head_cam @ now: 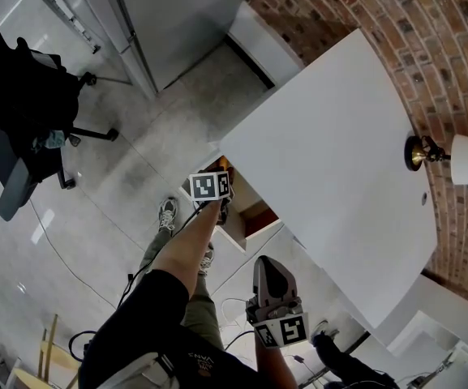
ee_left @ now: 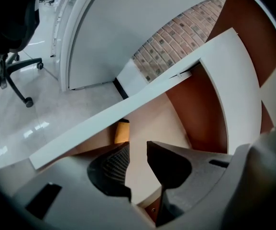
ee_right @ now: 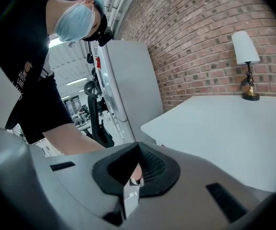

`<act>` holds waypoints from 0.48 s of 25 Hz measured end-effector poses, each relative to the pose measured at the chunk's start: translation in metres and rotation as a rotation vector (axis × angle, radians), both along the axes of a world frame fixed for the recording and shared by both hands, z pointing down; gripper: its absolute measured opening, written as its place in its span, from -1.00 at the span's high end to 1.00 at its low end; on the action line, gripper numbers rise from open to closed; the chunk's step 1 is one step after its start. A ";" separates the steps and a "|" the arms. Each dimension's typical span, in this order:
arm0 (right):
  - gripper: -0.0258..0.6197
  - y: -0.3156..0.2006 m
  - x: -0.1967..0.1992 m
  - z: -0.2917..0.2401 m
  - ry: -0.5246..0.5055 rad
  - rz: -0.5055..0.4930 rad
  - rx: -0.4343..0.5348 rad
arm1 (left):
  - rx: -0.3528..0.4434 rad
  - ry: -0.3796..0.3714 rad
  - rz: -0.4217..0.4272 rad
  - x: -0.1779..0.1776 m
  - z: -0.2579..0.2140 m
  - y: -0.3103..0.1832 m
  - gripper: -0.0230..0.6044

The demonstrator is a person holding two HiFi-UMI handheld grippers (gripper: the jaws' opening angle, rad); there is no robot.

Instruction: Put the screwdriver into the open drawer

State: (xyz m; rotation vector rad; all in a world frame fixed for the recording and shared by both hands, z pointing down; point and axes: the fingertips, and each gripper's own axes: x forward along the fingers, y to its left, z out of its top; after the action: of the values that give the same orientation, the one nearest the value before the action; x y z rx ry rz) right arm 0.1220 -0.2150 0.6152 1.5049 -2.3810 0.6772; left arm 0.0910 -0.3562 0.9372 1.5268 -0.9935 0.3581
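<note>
The open drawer (head_cam: 254,217) juts out under the white table (head_cam: 339,152); its pale floor (ee_left: 152,119) and brown walls fill the left gripper view. An orange-yellow piece (ee_left: 122,132), apparently the screwdriver's handle, lies on the drawer floor just beyond the left finger (ee_left: 114,166), which partly hides it. My left gripper (ee_left: 138,145) is open over the drawer floor with nothing between its fingers; in the head view it (head_cam: 221,207) reaches into the drawer. My right gripper (head_cam: 268,262) hangs near my body, below the table edge, shut and empty (ee_right: 138,145).
A lamp (head_cam: 461,159) stands at the table's far edge by the brick wall. A black office chair (head_cam: 23,128) is on the tiled floor to the left, and a tall white cabinet (head_cam: 169,14) behind it. My legs and shoes (head_cam: 167,215) stand beside the drawer. Cables lie on the floor.
</note>
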 end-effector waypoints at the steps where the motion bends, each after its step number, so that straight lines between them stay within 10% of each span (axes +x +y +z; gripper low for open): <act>1: 0.93 -0.001 -0.001 0.000 0.000 -0.001 0.002 | 0.010 0.003 0.003 0.000 -0.002 -0.001 0.62; 12: 0.93 0.006 -0.001 -0.018 -0.024 0.006 0.029 | 0.124 0.011 0.040 -0.011 -0.034 0.001 0.62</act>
State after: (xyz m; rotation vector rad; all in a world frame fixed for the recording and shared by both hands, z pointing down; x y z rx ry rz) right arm 0.1206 -0.2088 0.5976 1.5246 -2.4153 0.6690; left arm 0.0798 -0.3555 0.9029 1.6607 -0.9934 0.3207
